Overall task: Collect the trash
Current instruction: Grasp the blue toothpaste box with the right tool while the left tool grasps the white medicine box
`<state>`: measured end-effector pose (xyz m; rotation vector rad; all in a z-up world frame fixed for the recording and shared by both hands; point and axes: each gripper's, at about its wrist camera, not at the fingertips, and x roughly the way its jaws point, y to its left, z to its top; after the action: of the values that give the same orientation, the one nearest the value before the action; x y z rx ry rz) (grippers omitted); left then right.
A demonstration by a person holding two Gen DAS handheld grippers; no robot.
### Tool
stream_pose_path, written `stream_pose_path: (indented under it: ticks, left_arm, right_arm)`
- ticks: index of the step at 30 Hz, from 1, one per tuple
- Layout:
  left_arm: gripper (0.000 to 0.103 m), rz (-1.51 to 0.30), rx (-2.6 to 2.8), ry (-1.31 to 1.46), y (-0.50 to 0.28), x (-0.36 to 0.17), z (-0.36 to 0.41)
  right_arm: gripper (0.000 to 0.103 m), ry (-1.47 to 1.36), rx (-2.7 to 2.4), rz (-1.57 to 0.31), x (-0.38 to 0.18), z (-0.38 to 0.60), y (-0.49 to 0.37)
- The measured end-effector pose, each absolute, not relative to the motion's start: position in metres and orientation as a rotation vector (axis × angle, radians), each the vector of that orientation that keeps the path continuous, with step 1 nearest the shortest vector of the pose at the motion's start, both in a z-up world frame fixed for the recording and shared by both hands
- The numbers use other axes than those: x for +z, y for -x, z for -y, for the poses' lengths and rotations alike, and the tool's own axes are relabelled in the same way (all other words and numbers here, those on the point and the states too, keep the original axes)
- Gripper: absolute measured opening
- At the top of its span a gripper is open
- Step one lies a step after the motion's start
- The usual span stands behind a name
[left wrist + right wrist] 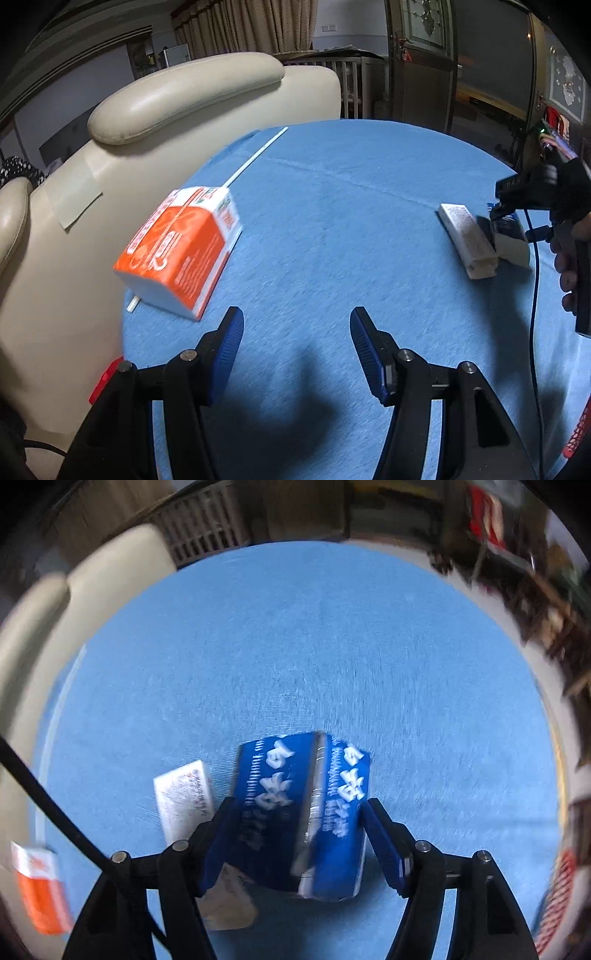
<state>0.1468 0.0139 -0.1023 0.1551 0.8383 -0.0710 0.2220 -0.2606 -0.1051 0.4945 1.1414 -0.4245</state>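
A blue table (332,221) stands against a cream sofa (184,99); on it lie an orange carton (181,251) near the left edge with a white straw (255,158) behind it, and a white box (183,797) just beside the blue carton (299,812). The blue carton, creased and with white letters, lies flat near the right edge, its long axis along the right hand-held gripper's (299,834) fingers. This carton sits between the right jaws, which are not pressing it, and the left hand-held gripper (295,350) hangs half open and empty.
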Motion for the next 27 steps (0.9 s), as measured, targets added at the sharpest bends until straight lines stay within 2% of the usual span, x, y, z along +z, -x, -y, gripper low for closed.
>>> stream_pose_path:
  ticks: [3, 9, 12, 27]
  left_arm:
    - [0.061, -0.843, -0.075, -0.149, -0.147, -0.101, -0.003]
    - [0.061, -0.871, -0.107, -0.144, -0.148, -0.099, 0.012]
    - [0.061, -0.896, -0.148, -0.130, -0.154, -0.096, 0.020]
    - [0.061, -1.033, -0.375, -0.119, -0.232, -0.116, 0.167]
  right_arm:
    - [0.077, -0.520, -0.410, -1.141, -0.102, 0.267, -0.223]
    - [0.076, -0.422, -0.429, -1.201, -0.122, 0.266, -0.238]
    - [0.059, -0.402, -0.399, -1.147, -0.121, 0.270, -0.223]
    - [0.059, -0.585, -0.287, -1.012, -0.114, 0.334, -0.080]
